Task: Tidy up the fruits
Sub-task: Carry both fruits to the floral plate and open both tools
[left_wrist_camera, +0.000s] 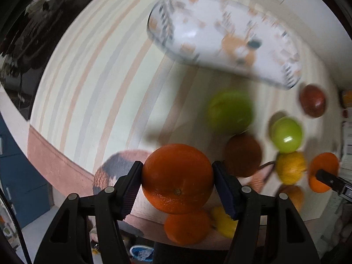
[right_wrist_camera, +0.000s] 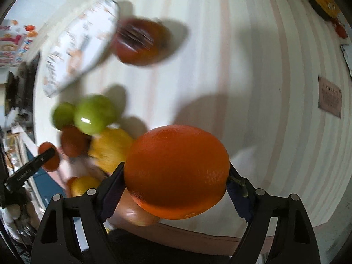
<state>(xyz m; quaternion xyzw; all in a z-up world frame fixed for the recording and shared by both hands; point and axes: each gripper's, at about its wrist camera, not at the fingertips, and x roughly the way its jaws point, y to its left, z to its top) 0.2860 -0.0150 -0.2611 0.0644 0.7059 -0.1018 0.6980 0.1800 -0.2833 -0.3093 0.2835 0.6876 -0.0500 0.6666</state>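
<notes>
Two oranges are off the table at once, one in each gripper; the left gripper (left_wrist_camera: 177, 179) has its jaws closed on an orange (left_wrist_camera: 177, 178), both ribbed pads pressed against its sides, the stem scar facing the camera; the right gripper (right_wrist_camera: 176, 176) clamps a larger-looking orange (right_wrist_camera: 176, 172) between its pads, a bit of green stem caught against the right-hand pad. Both are held above a table covered with a cream cloth (left_wrist_camera: 92, 83) striped in pale pink and grey. In the left wrist view a white patterned tray (left_wrist_camera: 222, 37), blurred, lies on the cloth at the top; below it sit a green apple (left_wrist_camera: 230, 111), a second green apple (left_wrist_camera: 287, 134), a dark red apple (left_wrist_camera: 312, 101), a brownish-red fruit (left_wrist_camera: 243, 155) and a lemon (left_wrist_camera: 290, 167), the last three green-to-yellow ones close together; the right gripper's fingertip shows at the right edge in front of its orange. Under the held orange another orange (left_wrist_camera: 187, 228) and a yellow fruit (left_wrist_camera: 223, 221) lie near the table's edge. In the right wrist view the tray (right_wrist_camera: 81, 46) is at upper left, a red apple (right_wrist_camera: 140, 43) just beside it, and the green apples (right_wrist_camera: 94, 114) cluster with the lemon (right_wrist_camera: 112, 148).
</notes>
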